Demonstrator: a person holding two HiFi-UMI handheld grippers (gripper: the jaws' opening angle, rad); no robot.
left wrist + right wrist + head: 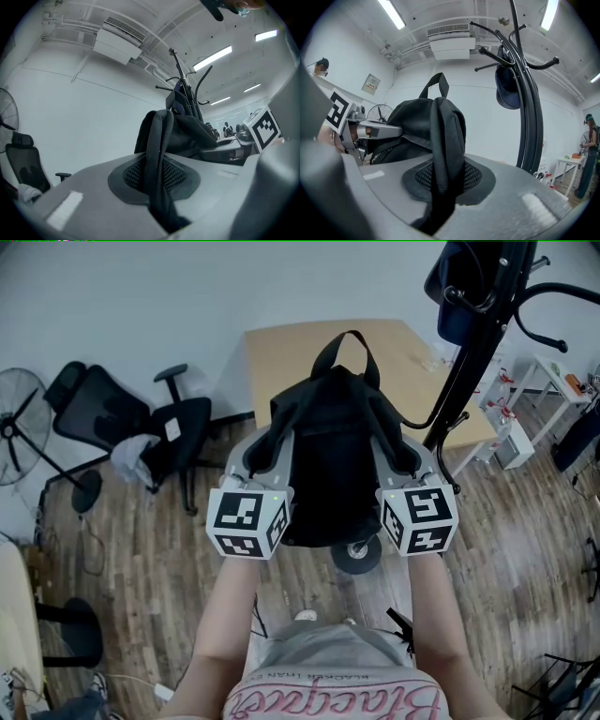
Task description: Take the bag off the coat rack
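A black backpack (333,456) hangs in the air in front of me, held between both grippers and apart from the coat rack (473,343). My left gripper (270,448) is shut on the backpack's left shoulder strap (157,159), which runs down between its jaws. My right gripper (398,454) is shut on the right shoulder strap (443,140) in the same way. The top carry loop (345,348) stands free above the bag. The black rack (529,117) rises just right of the bag, with a dark blue item (506,89) still hanging on a hook.
A wooden table (281,352) stands behind the bag. The rack's round base (356,557) sits on the wood floor under it. A black office chair (141,423) and a fan (19,427) are at the left, a white side table (553,381) at the right.
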